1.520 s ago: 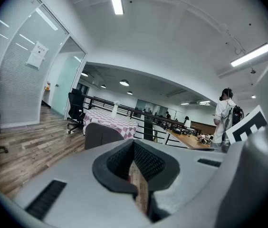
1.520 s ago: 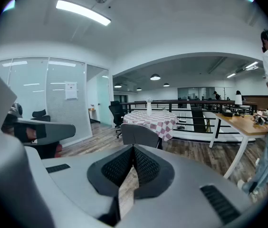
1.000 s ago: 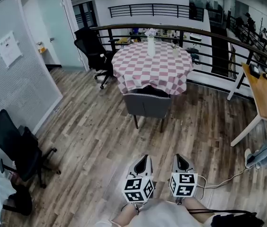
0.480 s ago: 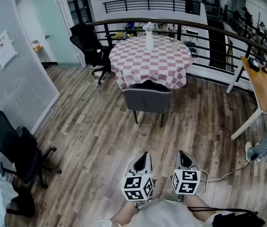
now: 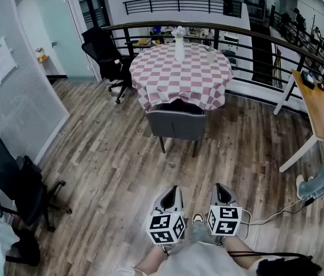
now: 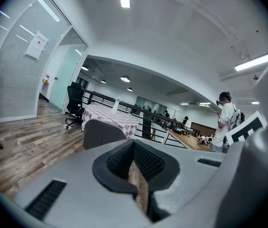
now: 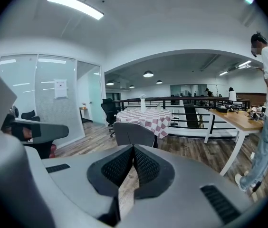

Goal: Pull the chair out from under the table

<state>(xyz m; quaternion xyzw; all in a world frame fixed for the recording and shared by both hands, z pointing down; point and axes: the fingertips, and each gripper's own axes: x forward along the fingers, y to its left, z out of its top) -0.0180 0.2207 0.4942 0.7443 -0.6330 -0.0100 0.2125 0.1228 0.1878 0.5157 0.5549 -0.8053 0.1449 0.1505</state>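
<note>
At the far left a black wheeled office chair point(image 5: 14, 183) stands on the wood-plank floor point(image 5: 110, 154). The left gripper point(image 5: 172, 191) hangs low before the person, jaws pressed together with nothing between them. Ahead — well apart from both grippers — the grey upholstered chair point(image 5: 175, 123) sits tucked under the round table with a pink-and-white checked cloth point(image 5: 179, 76) (chair back toward the person). The right gripper point(image 5: 220, 189), just beside the left, is likewise closed and empty. A light wooden desk point(image 5: 323, 111) stands at the right.
</note>
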